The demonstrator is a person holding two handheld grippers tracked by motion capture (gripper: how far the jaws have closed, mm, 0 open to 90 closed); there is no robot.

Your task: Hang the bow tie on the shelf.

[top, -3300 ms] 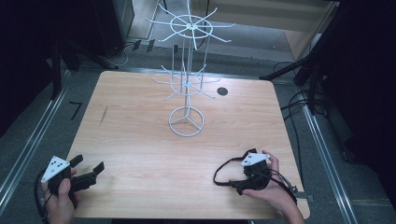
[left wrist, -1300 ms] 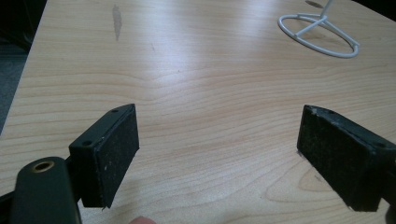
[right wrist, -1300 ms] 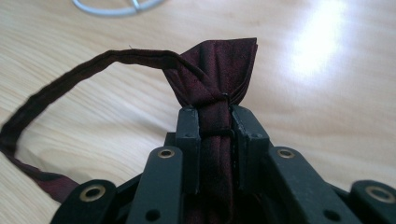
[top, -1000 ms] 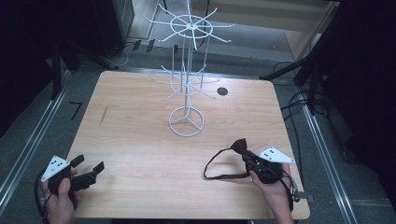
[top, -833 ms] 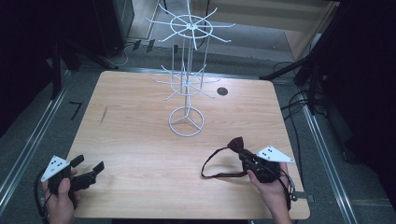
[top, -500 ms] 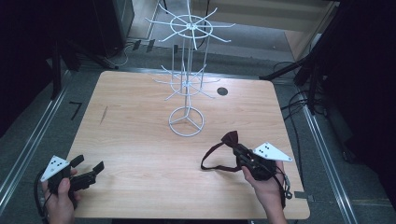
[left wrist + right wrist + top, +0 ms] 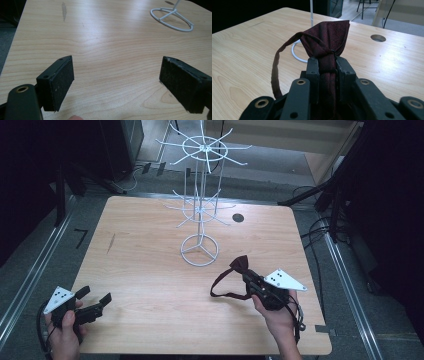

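Right gripper view: fingers (image 7: 328,65) clamp bow tie (image 7: 325,41).

The white wire display rack (image 7: 200,215) stands at the table's (image 7: 150,270) centre toward the far edge, its arms spreading overhead. Bare wood lies open left, right and near it. A round cable hole (image 7: 238,218) sits far right.
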